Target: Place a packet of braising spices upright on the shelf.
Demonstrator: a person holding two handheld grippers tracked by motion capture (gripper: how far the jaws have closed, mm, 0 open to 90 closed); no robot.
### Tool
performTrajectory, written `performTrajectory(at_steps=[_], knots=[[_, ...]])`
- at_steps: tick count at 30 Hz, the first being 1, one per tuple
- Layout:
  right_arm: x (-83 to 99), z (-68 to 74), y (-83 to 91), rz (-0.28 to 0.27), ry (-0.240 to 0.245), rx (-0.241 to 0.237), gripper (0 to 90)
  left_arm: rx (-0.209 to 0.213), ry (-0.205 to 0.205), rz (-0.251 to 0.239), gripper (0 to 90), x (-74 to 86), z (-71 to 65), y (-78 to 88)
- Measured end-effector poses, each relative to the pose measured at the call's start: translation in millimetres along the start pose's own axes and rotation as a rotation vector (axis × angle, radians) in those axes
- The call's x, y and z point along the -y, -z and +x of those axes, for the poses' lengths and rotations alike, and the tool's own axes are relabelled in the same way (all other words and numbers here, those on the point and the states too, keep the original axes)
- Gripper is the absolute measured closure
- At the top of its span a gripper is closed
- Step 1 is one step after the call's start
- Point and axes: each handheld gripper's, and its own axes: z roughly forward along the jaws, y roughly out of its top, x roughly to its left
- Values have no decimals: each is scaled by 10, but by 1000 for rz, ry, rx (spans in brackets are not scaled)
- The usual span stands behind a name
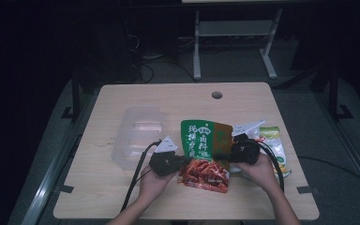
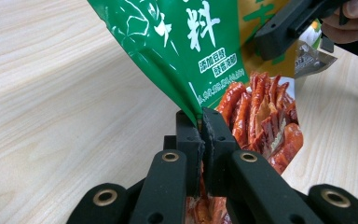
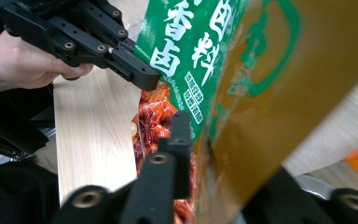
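Note:
A green, orange and red seasoning bag (image 1: 204, 150) with a picture of red spices is held up off the wooden table (image 1: 108, 197) between both grippers. My left gripper (image 1: 187, 160) is shut on the bag's left edge; in the left gripper view its jaws (image 2: 201, 126) pinch the green film (image 2: 182, 51). From the other side, my right gripper (image 1: 218, 157) grips the bag's right edge. In the right gripper view the bag (image 3: 261, 93) passes between its jaws (image 3: 200, 149), and the far jaw is hidden behind it. The left gripper (image 3: 144, 77) shows there too.
A clear plastic container (image 1: 138, 133) stands left of the bag. Behind the right hand lie a white packet (image 1: 248, 127) and a green-and-white packet (image 1: 274, 145). A cable hole (image 1: 217, 95) sits near the table's far edge.

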Motion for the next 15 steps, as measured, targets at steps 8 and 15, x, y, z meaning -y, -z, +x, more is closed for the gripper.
performTrajectory(at_steps=[8, 15], knots=[[24, 56, 29, -34, 4, -41, 893, -18, -16, -4, 659, 46, -29, 113], [-29, 180, 152, -94, 37, -25, 897, -36, -57, -6, 532, 85, -113, 208]])
